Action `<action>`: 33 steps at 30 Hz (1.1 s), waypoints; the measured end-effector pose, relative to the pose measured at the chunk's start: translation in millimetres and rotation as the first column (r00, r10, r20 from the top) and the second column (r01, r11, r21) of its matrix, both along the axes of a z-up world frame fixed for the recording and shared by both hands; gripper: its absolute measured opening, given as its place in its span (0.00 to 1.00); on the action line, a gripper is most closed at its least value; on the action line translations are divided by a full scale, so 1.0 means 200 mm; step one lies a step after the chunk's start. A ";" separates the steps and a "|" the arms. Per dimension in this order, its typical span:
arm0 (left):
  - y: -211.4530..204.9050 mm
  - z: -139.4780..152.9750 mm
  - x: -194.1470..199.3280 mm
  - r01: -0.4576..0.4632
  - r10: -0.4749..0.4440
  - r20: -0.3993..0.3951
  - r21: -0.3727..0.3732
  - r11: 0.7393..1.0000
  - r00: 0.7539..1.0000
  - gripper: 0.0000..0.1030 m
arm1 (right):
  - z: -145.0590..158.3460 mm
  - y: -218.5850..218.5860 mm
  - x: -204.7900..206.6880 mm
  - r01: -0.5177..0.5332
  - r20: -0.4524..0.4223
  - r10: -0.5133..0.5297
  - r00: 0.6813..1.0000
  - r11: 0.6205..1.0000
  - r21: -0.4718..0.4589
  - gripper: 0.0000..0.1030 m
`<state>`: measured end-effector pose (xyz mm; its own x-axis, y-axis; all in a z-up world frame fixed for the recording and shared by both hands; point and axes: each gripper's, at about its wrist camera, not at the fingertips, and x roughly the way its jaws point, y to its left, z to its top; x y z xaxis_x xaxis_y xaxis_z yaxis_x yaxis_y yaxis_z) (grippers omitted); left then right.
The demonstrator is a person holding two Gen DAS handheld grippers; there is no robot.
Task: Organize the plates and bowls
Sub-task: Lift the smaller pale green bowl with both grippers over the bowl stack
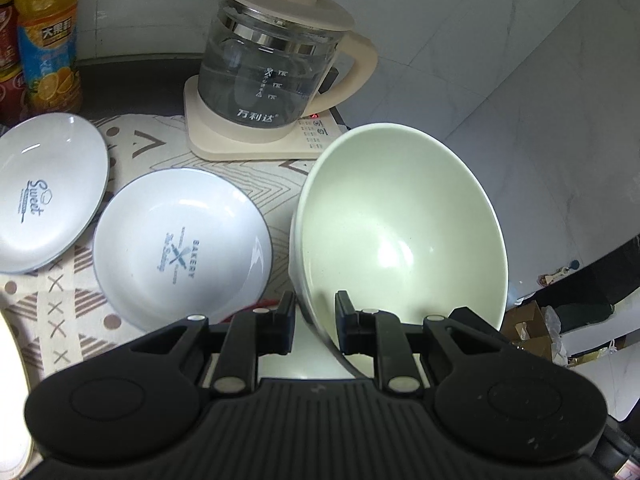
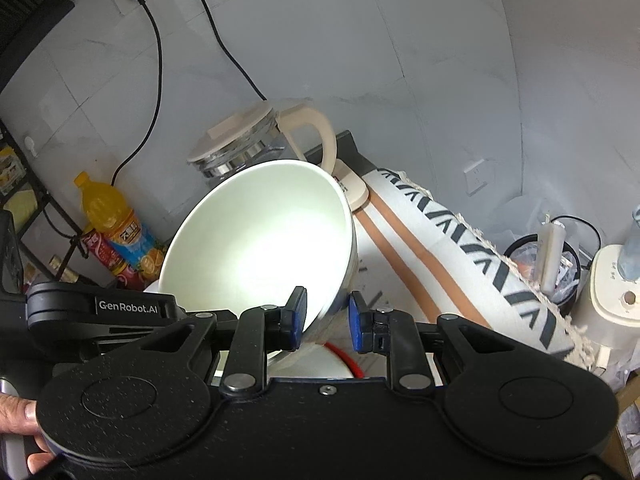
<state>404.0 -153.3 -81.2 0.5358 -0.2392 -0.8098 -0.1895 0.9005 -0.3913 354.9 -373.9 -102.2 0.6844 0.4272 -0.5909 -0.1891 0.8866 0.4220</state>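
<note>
Both my grippers pinch one pale bowl's rim, left gripper and right gripper on opposite sides; plates lie left on the bench.

Table has a dark top, mostly covered by a patterned cloth – beige with brown zigzags, crosses and dots. In the right wrist view the cloth's edge hangs over the side, showing orange stripes and dark chevrons, fringe at the hem.

On the cloth:
- two white plates side by side, nearly touching – one marked "Sweet" at left, one marked "BAKERY" just right of it
- cream kettle base behind them, partly on the cloth, glass kettle seated on it, water inside, lid on

On bare tabletop at back left: orange juice bottle upright, red-labelled containers beside it
</note>
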 end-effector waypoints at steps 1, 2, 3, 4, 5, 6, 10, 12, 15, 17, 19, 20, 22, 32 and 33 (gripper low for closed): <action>0.00 0.00 -0.02 0.001 -0.001 0.000 -0.002 1.000 1.000 0.18 | 0.00 0.00 -0.02 0.001 0.001 -0.001 1.000 1.000 0.000 0.22; 0.00 0.00 -0.04 0.001 -0.001 -0.001 -0.003 1.000 1.000 0.18 | 0.00 0.00 -0.03 0.002 0.001 -0.002 1.000 1.000 -0.001 0.22; 0.00 0.00 -0.05 0.001 -0.001 -0.001 -0.004 1.000 1.000 0.18 | 0.00 0.00 -0.05 0.002 0.001 -0.002 1.000 1.000 -0.002 0.22; 0.00 0.01 -0.07 0.002 -0.002 0.000 -0.004 1.000 1.000 0.18 | 0.00 0.00 -0.07 0.003 0.002 -0.003 1.000 1.000 -0.003 0.22; 0.01 0.01 -0.09 0.003 -0.003 0.001 -0.006 1.000 1.000 0.18 | 0.00 0.01 -0.09 0.003 0.003 -0.003 1.000 1.000 -0.004 0.22; 0.01 0.01 -0.11 0.004 -0.004 0.001 -0.008 1.000 1.000 0.18 | 0.00 0.01 -0.10 0.004 0.003 -0.004 1.000 1.000 -0.006 0.22; 0.01 0.01 -0.19 0.007 -0.007 0.000 -0.015 1.000 1.000 0.19 | 0.00 0.01 -0.17 0.005 0.004 -0.005 1.000 1.000 -0.008 0.21; 0.02 0.01 -0.22 0.010 -0.010 -0.005 -0.016 1.000 1.000 0.19 | -0.01 0.01 -0.21 0.008 0.000 -0.008 1.000 1.000 -0.010 0.21; 0.02 0.00 -0.26 0.017 -0.018 -0.010 -0.018 1.000 1.000 0.19 | -0.02 0.01 -0.25 0.017 -0.005 -0.017 1.000 1.000 -0.010 0.21; 0.03 -0.01 -0.29 0.026 -0.027 -0.017 -0.019 0.999 1.000 0.19 | -0.04 0.02 -0.28 0.022 -0.014 -0.022 1.000 1.000 -0.013 0.21; 0.04 -0.03 -0.31 0.030 -0.031 -0.029 -0.028 0.999 0.999 0.19 | -0.05 0.03 -0.31 0.020 -0.017 -0.020 1.000 1.000 -0.021 0.21; 0.05 -0.04 -0.32 0.032 -0.033 -0.034 -0.032 0.999 0.999 0.19 | -0.05 0.03 -0.32 0.020 -0.020 -0.020 1.000 1.000 -0.023 0.21; 0.05 -0.06 -0.34 0.037 -0.038 -0.042 -0.033 0.999 0.998 0.19 | -0.06 0.04 -0.34 0.022 -0.027 -0.023 0.999 0.999 -0.027 0.21; 0.06 -0.13 -0.40 0.054 -0.059 -0.080 -0.059 0.997 0.995 0.19 | -0.10 0.07 -0.39 0.040 -0.057 -0.043 0.997 0.997 -0.059 0.21; 0.06 -0.14 -0.40 0.053 -0.059 -0.083 -0.063 0.997 0.995 0.19 | -0.10 0.07 -0.39 0.040 -0.058 -0.044 0.997 0.997 -0.064 0.21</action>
